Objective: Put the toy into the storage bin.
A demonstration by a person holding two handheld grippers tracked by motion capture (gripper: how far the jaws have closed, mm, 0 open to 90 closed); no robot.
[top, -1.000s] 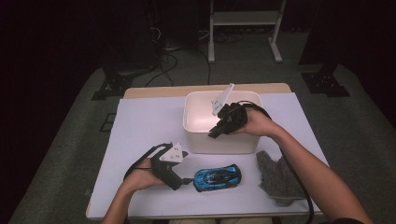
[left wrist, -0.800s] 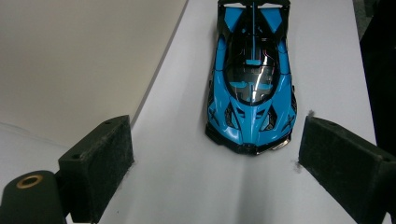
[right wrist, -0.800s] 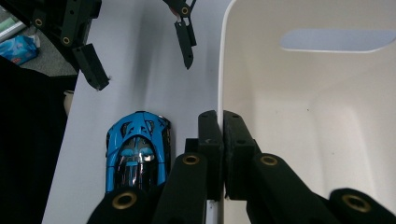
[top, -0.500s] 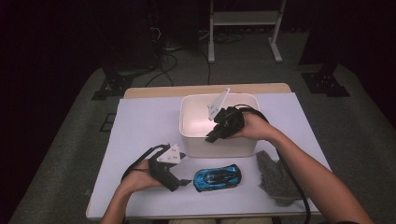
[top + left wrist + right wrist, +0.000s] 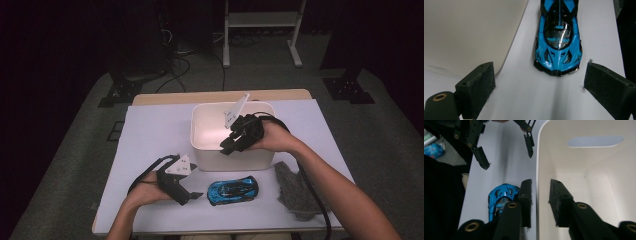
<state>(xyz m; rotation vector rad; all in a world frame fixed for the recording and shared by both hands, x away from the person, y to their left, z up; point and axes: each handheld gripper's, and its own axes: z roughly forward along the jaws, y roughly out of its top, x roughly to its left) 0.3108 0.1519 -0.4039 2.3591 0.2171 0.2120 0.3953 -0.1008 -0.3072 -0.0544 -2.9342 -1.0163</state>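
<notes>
Toy car: the blue car lies on the white sheet of the table, just in front of the white bin and not touching it; its nose points toward the left gripper.
Left gripper: it rests low on the table with the jaws wide apart, and the nose of the car is just ahead of the gap, not yet between the pads. It holds nothing.
Right gripper: its jaws stand one on each side of the front wall of the bin. They have just been opening, and a small gap shows beside the wall, so I judge the grip is released.
Risk with the car: if the left gripper goes forward off-centre, a pad may push the nose and the car can roll away.
Risk with the bin: with the wall loose, the bin may slide when the car is lifted over its rim.
Grey cloth: it lies to the right of the car, apart from it.
</notes>
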